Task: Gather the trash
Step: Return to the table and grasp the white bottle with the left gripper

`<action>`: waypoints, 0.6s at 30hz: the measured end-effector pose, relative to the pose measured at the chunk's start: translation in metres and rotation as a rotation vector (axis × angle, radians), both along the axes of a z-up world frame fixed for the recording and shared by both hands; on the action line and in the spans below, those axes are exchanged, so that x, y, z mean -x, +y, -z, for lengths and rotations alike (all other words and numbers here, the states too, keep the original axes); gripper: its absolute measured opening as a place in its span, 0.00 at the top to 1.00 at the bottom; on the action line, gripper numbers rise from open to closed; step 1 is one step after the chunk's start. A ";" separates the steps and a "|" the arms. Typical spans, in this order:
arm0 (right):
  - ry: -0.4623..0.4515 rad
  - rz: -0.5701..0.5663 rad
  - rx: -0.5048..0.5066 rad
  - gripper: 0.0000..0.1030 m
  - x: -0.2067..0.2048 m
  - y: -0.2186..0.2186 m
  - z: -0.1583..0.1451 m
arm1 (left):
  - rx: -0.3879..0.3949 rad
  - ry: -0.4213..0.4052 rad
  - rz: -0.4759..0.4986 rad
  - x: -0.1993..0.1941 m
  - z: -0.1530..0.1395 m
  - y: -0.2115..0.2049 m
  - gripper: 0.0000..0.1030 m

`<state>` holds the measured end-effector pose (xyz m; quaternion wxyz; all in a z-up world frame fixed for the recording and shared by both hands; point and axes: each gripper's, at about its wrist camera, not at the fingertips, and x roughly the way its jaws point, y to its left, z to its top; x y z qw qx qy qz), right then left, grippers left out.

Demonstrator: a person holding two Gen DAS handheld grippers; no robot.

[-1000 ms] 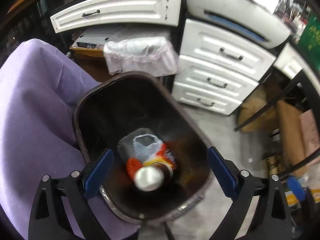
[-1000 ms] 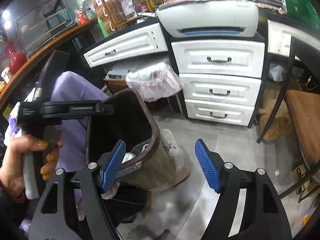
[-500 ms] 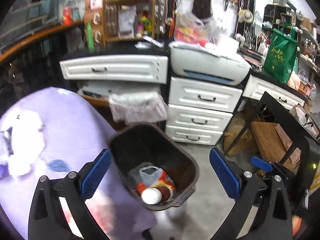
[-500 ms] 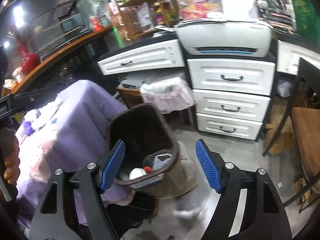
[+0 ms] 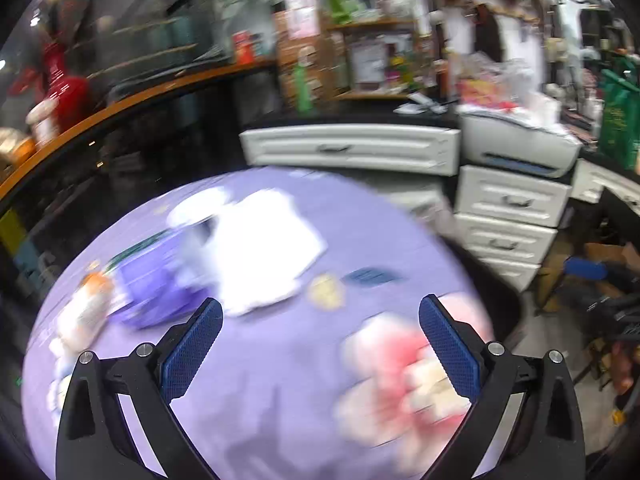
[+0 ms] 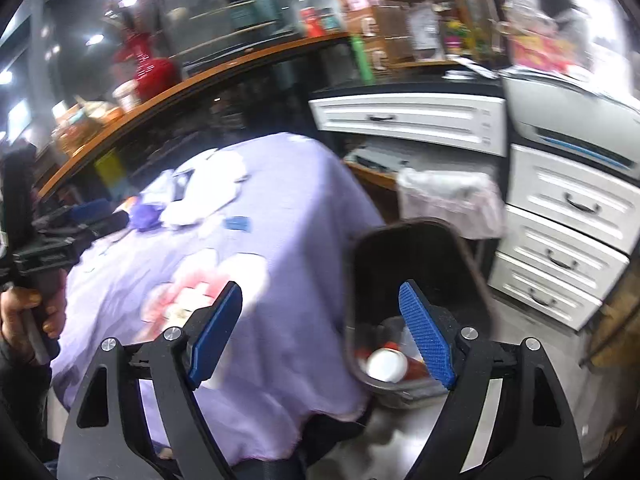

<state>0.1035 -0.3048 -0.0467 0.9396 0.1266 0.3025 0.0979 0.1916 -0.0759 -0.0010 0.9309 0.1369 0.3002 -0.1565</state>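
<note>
A round table under a purple cloth point(image 5: 280, 380) fills the blurred left wrist view. On it lie white paper point(image 5: 268, 252), a purple bag point(image 5: 156, 288), an orange-and-white item point(image 5: 90, 300), a small yellowish scrap point(image 5: 326, 290) and a flat dark-blue piece point(image 5: 372, 276). My left gripper point(image 5: 319, 302) hangs above the cloth, open and empty. My right gripper point(image 6: 321, 286) is opening with nothing between its pads, over the table's edge point(image 6: 280, 200) and the dark bin point(image 6: 404, 226). Inside the bin are a white can end point(image 6: 386, 364) and red scraps. The left gripper point(image 6: 92, 214) shows at far left.
White drawers point(image 6: 568, 208) and a grey printer point(image 6: 568, 128) stand at the back right. A second bin with a pale liner point(image 6: 448, 200) sits behind the dark one. A curved wooden counter point(image 5: 120, 108) runs behind the table. A hand point(image 6: 24, 312) grips the left handle.
Both views have swung up and left, from the bin to the tabletop. The left view has lost the bin altogether; the right view still holds it at lower right. Both grippers stay empty.
</note>
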 end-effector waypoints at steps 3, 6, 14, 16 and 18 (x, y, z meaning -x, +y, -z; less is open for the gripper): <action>-0.005 -0.069 0.005 0.22 -0.013 0.029 -0.007 | -0.017 0.008 -0.083 -0.007 0.005 0.041 0.05; -0.005 -0.117 0.016 0.22 -0.024 0.054 -0.012 | -0.020 0.032 -0.143 -0.012 0.008 0.078 0.05; 0.011 -0.207 0.056 0.22 -0.043 0.107 -0.018 | -0.080 0.112 -0.248 -0.060 0.002 0.177 0.05; 0.016 -0.219 0.069 0.22 -0.048 0.114 -0.018 | -0.085 0.128 -0.276 -0.077 0.000 0.200 0.05; 0.025 -0.237 0.079 0.22 -0.055 0.126 -0.019 | -0.091 0.162 -0.285 -0.094 0.002 0.218 0.06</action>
